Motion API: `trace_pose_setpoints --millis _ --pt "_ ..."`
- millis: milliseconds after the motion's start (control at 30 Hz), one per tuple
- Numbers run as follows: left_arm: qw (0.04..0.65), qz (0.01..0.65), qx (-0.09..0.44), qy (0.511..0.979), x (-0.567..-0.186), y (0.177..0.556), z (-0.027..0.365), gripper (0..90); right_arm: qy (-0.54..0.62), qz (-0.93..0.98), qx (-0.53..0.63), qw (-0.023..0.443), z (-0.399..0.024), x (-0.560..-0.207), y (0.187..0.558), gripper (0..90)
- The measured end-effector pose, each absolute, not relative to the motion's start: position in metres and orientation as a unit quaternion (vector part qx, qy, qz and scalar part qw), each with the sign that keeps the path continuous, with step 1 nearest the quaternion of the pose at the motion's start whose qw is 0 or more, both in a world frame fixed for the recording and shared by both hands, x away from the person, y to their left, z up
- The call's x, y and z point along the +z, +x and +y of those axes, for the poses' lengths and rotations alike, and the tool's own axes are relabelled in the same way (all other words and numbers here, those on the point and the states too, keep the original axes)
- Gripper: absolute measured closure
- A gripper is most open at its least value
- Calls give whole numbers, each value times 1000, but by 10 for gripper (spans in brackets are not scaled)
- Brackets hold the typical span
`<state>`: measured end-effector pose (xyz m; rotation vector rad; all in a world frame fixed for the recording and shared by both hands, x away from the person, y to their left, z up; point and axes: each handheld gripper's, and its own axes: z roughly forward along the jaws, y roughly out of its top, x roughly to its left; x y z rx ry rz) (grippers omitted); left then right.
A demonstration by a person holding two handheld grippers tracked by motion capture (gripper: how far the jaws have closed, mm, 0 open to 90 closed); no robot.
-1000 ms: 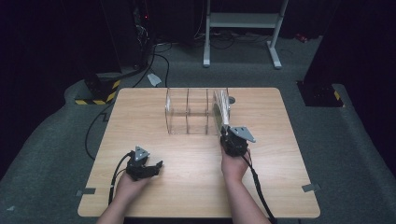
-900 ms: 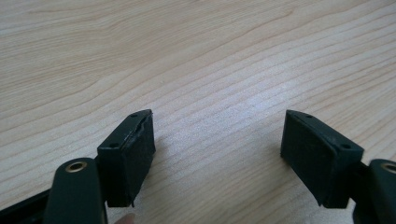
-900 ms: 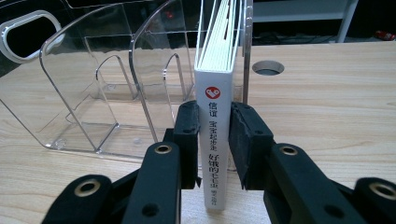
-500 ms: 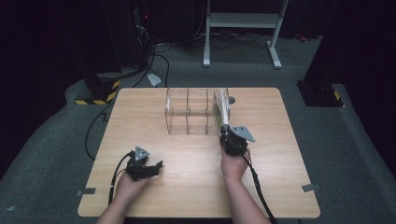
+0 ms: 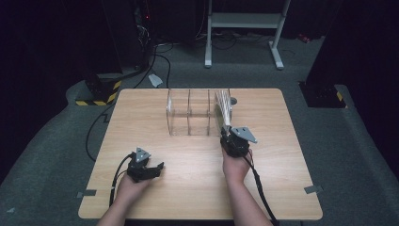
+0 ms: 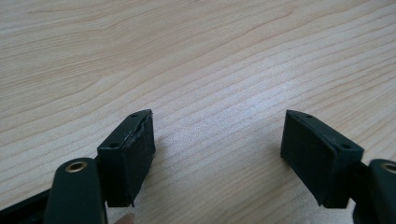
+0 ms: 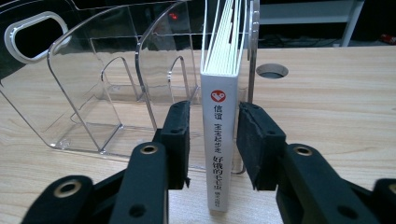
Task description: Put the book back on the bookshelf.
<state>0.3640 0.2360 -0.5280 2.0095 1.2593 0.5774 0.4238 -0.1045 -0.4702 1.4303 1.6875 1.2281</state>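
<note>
**Book seated in the end slot of the clear rack; right jaws letting go**

Table (image 5: pixel 141 113): light wood, a round cable hole (image 7: pixel 272 70) just behind the rack's right end.

Rack (image 5: pixel 188 115): clear acrylic file holder with curved dividers, standing mid-table toward the far edge. All places below are taken from it.

Book (image 7: pixel 219 140): white, thick board pages, upright with its spine facing the person, in the rack's rightmost compartment, against the end wall. Its spine end projects out of the rack's front.

Right gripper (image 7: pixel 212 140): at the rack's front right corner, one jaw on each side of the spine. The jaws have just been opening; a narrow gap shows on both sides of the spine, so the pads no longer press on it. The book stands on its own.

Left gripper (image 6: pixel 217 154): well in front of the rack and to its left, low over bare wood, jaws wide apart with nothing between them.

Risks, as judged:
- Gaps are slim. Pulling back off-line could let a pad catch the spine and drag the book out of its slot.
- Pages fan apart at the top; a knock could tip the book against the divider.
- The rack looks light; a bump from the jaws could slide it toward the far edge.
</note>
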Motion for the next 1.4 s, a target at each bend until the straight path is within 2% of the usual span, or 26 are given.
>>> trace_pose_setpoints --millis 33,367,800,1000,1400 --pt "343 485 222 773 -528 364 236 260 534 639 463 304 -105 -470 423 613" --pt "343 485 222 773 -528 364 236 260 520 648 467 302 -107 -466 420 548" --pt "343 485 222 773 -528 364 236 260 499 673 460 294 -118 -465 409 392" --pt "343 485 222 773 -528 364 236 260 502 688 444 277 -141 -470 402 318" --pt "345 487 222 771 -528 364 235 260 519 707 388 284 -197 -496 386 295"
